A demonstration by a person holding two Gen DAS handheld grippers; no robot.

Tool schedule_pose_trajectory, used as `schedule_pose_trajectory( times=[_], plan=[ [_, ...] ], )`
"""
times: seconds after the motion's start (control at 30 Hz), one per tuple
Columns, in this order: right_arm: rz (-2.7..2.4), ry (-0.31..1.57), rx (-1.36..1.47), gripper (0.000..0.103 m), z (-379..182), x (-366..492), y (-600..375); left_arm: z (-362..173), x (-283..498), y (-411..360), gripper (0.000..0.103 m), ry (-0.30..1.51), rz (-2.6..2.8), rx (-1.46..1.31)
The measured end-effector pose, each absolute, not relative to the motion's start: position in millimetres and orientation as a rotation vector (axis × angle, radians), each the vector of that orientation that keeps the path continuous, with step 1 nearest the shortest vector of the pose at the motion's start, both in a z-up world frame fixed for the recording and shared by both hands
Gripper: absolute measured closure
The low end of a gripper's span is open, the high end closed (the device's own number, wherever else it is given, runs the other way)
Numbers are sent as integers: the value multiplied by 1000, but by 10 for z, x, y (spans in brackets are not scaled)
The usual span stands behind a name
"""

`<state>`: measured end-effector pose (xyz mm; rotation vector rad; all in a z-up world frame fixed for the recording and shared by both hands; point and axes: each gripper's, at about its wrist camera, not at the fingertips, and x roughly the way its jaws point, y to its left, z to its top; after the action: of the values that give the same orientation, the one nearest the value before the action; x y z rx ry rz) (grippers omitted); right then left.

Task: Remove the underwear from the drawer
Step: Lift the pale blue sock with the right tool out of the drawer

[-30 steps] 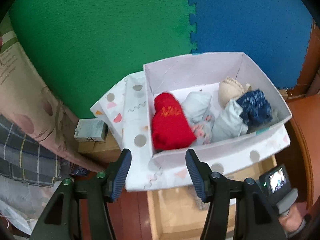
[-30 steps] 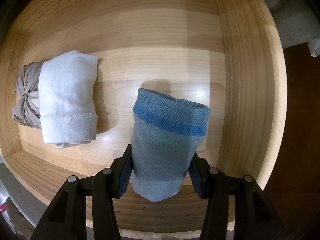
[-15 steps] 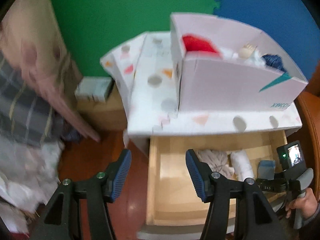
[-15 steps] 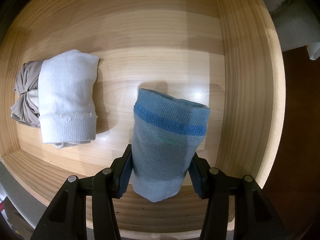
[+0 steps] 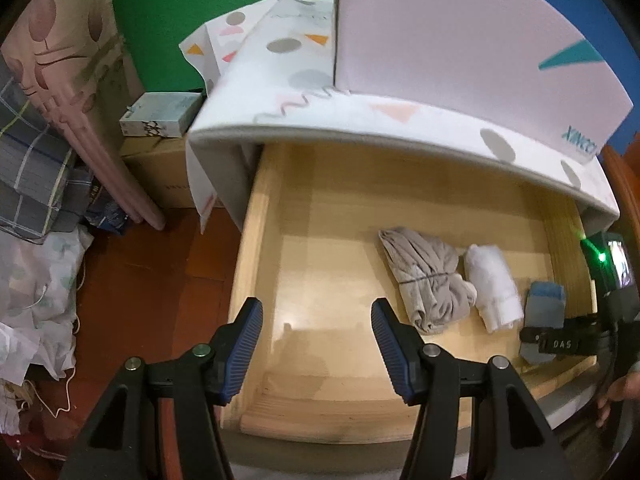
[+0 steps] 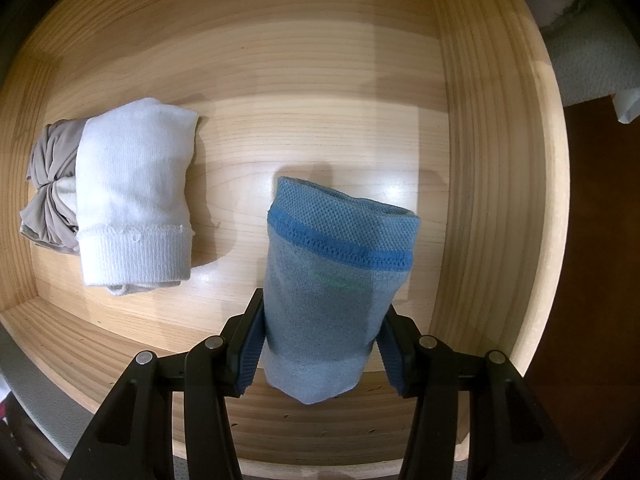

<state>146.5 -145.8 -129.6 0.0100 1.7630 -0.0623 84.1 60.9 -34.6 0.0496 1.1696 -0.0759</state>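
Wooden drawer (image 6: 496, 128) pulled open, pale grain floor. We note the blue-grey underwear roll (image 6: 332, 280) at its right end, clenched between our right gripper (image 6: 320, 344) pads. Just left lie a white roll (image 6: 132, 200) and a beige bundle (image 6: 48, 184), touching each other. Our left gripper (image 5: 316, 344) hangs over the drawer's bare left half, jaws released, nothing between them

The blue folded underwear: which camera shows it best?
The right wrist view: the blue folded underwear fills the centre, its mesh band sharp, pinched between the right gripper fingers. The left wrist view shows it small, near the edge, partly hidden.
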Motion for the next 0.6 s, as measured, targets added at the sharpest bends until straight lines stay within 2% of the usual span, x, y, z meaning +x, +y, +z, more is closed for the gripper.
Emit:
schedule_pose_trajectory(
  times=[0.27,0.6],
  plan=[
    [-64,1759,3,55,-1286,1457,-1461,-297,763,707,45,1128,-71,-48],
    [-59,1736,-2,55,-1224,1437,-1420,-306,728,675,45,1122,-50,-11]
  ],
)
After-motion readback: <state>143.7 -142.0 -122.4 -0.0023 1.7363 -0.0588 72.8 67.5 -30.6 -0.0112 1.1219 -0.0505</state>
